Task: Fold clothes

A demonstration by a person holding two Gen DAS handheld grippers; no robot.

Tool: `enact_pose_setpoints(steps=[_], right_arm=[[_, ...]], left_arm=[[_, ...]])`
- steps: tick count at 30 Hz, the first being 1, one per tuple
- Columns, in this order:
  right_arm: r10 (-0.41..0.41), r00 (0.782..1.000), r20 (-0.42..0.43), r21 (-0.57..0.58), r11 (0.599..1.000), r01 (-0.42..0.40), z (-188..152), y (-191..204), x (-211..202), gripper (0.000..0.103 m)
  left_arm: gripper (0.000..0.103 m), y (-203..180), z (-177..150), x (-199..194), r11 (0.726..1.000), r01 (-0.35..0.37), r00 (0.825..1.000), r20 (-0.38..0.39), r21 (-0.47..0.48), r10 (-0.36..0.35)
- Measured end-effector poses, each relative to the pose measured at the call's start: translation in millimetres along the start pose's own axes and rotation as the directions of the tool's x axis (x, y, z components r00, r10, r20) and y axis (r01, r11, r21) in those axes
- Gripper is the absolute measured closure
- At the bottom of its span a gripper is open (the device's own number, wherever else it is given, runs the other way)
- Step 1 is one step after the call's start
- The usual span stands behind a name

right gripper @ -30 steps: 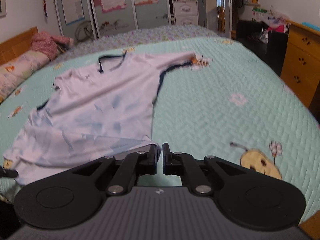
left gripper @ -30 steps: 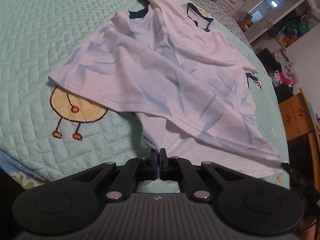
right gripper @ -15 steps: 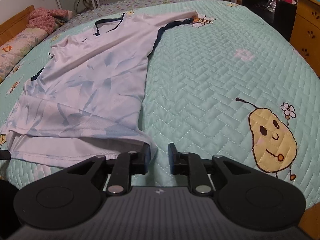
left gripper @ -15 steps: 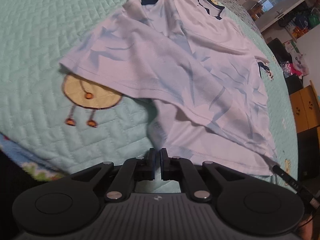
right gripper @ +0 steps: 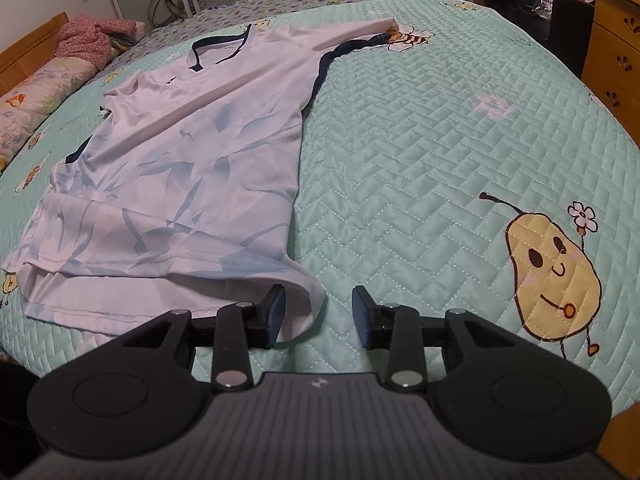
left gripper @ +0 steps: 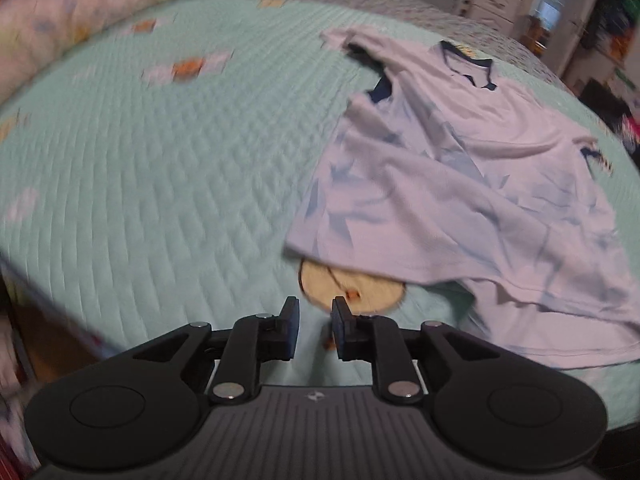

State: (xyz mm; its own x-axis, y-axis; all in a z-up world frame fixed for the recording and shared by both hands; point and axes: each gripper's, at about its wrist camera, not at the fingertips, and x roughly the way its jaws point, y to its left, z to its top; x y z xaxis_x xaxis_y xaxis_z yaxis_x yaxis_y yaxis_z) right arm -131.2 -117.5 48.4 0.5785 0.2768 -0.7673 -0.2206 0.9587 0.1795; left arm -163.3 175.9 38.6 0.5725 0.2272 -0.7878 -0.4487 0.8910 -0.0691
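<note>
Both grippers have let go of the shirt's hem and drawn apart since a second ago. Now the left gripper (left gripper: pixel 314 330) is parted over bare quilt (left gripper: pixel 160 184), clear of the cloth. Spread wide, the right gripper (right gripper: pixel 318 316) has its left finger touching the hem corner. Lying flat on the bed, the white shirt (right gripper: pixel 192 172) has its collar far.

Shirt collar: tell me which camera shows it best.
The right wrist view. There the dark-trimmed collar on the white shirt is sharp, its V opening clear against the green quilt. The left wrist view shows the collar too, but motion-blurred, far off, and smaller.
</note>
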Motion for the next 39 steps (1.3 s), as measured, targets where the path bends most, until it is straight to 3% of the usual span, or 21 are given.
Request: enact_pose_setpoints(steps=[5, 12, 18, 39], right_arm=[[-0.004, 1.000, -0.012, 0.001, 1.000, 0.004, 0, 1, 0, 0.060], [-0.016, 1.000, -0.019, 0.016, 1.000, 0.017, 1, 1, 3, 0.059], [-0.017, 0.999, -0.029, 0.007, 1.000, 0.017, 2, 6, 7, 0.056], [-0.009, 0.999, -0.036, 0.011, 1.000, 0.009, 0, 9, 10, 0.050]], left_arm=[[0.084, 7, 4, 24, 0.993, -0.082, 0.996, 0.041, 0.088, 0.079], [0.080, 26, 6, 28, 0.999, 0.017, 0.998, 0.067, 0.035, -0.020], [0.075, 26, 6, 22, 0.998, 0.051, 0.996, 0.075, 0.024, -0.052], [0.067, 23, 10, 30, 0.997, -0.029, 0.999, 0.038, 0.078, 0.027]])
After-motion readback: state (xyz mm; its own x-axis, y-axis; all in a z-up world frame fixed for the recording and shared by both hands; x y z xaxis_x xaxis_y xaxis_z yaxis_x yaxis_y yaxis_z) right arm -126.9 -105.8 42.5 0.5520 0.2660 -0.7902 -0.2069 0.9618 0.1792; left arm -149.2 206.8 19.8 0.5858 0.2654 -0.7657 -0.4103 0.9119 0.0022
